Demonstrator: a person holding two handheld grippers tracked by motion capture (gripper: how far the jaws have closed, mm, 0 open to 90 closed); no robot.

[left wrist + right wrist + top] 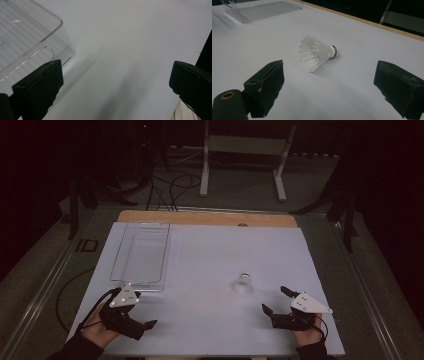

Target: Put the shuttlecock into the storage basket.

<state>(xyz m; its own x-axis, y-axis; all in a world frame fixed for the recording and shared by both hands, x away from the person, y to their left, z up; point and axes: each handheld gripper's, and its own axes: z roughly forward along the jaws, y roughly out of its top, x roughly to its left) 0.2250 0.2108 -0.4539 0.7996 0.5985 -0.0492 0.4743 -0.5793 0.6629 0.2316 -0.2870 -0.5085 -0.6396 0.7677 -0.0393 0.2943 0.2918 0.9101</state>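
Note:
A white feather shuttlecock (243, 282) lies on its side on the white table (210, 250), its cork end with a blue band pointing away from me. In the right gripper view the shuttlecock (317, 53) lies a short way ahead of the open jaws. My right gripper (274, 299) is near the table's front right, open and holding nothing. My left gripper (140, 305) is at the front left, also open and holding nothing, just in front of the near corner of a clear plastic tray (142, 255). That tray (27, 37) appears beside the left jaw in the left gripper view.
The tray (262, 11) holds nothing and stands at the left of the table. A wooden edge (205, 217) runs along the far side. Beyond it are a white frame (245, 155) and cables (170, 187) on the floor.

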